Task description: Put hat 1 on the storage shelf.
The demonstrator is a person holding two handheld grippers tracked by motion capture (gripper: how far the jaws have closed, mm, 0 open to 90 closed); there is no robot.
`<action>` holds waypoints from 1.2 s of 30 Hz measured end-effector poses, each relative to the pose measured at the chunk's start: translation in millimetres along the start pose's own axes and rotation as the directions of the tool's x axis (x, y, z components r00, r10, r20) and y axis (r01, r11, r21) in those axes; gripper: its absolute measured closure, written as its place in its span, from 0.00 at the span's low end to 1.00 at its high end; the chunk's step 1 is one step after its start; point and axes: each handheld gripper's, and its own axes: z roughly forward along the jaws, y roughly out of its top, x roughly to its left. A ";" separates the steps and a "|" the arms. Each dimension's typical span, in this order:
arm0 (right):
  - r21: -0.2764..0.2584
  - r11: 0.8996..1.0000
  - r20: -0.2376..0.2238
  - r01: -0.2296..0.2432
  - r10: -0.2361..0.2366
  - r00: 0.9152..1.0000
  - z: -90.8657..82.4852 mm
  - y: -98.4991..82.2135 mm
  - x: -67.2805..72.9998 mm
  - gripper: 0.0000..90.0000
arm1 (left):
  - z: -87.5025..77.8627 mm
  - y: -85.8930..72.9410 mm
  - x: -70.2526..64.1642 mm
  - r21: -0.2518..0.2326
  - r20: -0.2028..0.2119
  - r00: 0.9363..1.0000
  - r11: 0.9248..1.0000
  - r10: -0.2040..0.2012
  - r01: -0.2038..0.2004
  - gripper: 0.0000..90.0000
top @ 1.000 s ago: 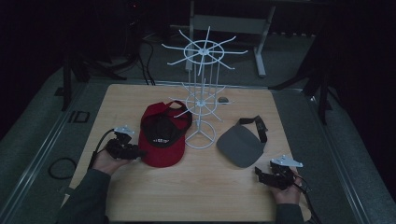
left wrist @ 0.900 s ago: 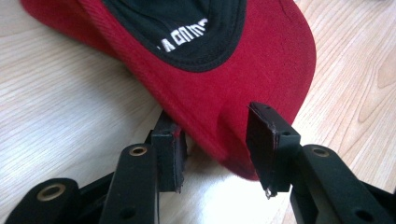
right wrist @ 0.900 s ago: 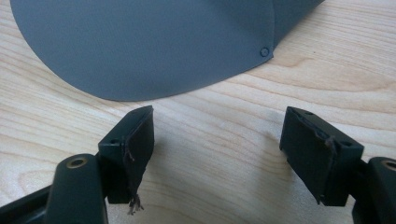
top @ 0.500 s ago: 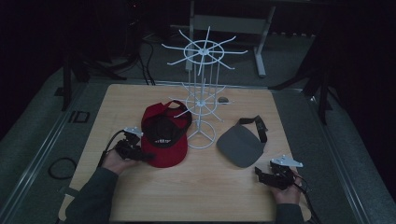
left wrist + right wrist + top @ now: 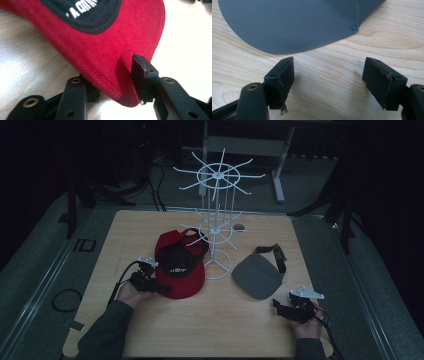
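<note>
A: Left of the white wire rack (image 5: 216,227): left gripper (image 5: 150,284) at the brim of the red cap (image 5: 181,269). State of tool?

B: Jaws straddling the brim edge in the left gripper view, one under, one over (image 5: 125,82). Clamped or merely closing round it: cannot tell. Cap lying on the wooden table (image 5: 210,330), just left of the rack's base, crown and strap toward the rack.

A: Risk there?

B: Hold confined to the very tip of the stiff brim. Likely to pivot or slip out on lifting, weight of the crown being the cause. Strap close to the rack's lower arms; possible snag, rack tipped.

A: Right of the rack?

B: Grey visor (image 5: 260,276) flat on the table, strap toward the rear. Right gripper (image 5: 290,310) near, short of it, jaws wide apart, nothing held; visor brim (image 5: 292,25) just ahead.

A: Risk?

B: Thin brim flush with the wood. Lower jaw apt to push it along, not get beneath.
</note>
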 end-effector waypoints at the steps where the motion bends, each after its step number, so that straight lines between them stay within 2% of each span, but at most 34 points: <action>1: 0.000 1.000 0.000 0.000 0.000 1.000 0.0 0.0 0.0 0.28 | -1.1 -0.7 -1.6 -0.009 -0.003 1.000 1.000 0.004 -0.004 0.71; 7: 0.000 1.000 -0.001 0.000 0.000 1.000 0.0 0.0 0.0 0.28 | -6.8 -1.2 -3.6 -0.023 0.011 1.000 1.000 -0.009 0.009 0.81; 9: 0.000 1.000 -0.001 0.001 -0.001 1.000 0.0 0.0 0.0 0.28 | -9.5 -2.7 -4.2 -0.049 0.023 0.999 0.998 -0.028 0.029 0.84; 12: 0.000 1.000 -0.001 0.001 -0.001 1.000 0.0 0.0 0.0 0.28 | -15.6 -6.0 -6.6 -0.089 0.020 1.000 0.996 -0.008 0.009 0.90; 16: 0.001 1.000 -0.001 0.001 -0.001 1.000 0.0 0.0 0.0 0.28 | -26.9 -10.7 -5.8 -0.142 -0.019 1.000 0.990 -0.010 0.007 0.96; 22: 0.001 1.000 0.000 0.001 -0.001 1.000 0.0 0.0 0.0 0.28 | -36.0 -13.5 -6.0 -0.163 -0.064 0.998 0.987 -0.015 0.005 0.96; 25: 0.001 1.000 -0.001 0.001 -0.001 1.000 0.0 0.0 0.0 0.28 | -41.8 -13.4 -3.8 -0.173 -0.102 0.995 0.985 -0.018 0.000 0.96; 26: 0.001 1.000 -0.001 0.001 -0.001 1.000 0.0 0.0 0.0 0.28 | -41.8 -13.4 -3.8 -0.173 -0.102 0.995 0.985 -0.018 0.000 0.96; 27: 0.001 1.000 -0.001 0.001 -0.001 1.000 0.0 0.0 0.0 0.28 | -46.3 -13.6 -1.7 -0.184 -0.126 0.992 0.983 -0.028 0.004 0.96; 33: 0.001 1.000 -0.001 0.001 -0.001 1.000 0.0 0.0 0.0 0.28 | -61.2 -14.1 3.7 -0.220 -0.166 0.985 0.975 -0.046 0.008 0.96; 36: 0.001 1.000 -0.001 0.001 -0.001 1.000 0.0 0.0 0.0 0.28 | -67.8 -12.9 5.5 -0.224 -0.188 0.981 0.975 -0.050 0.007 0.96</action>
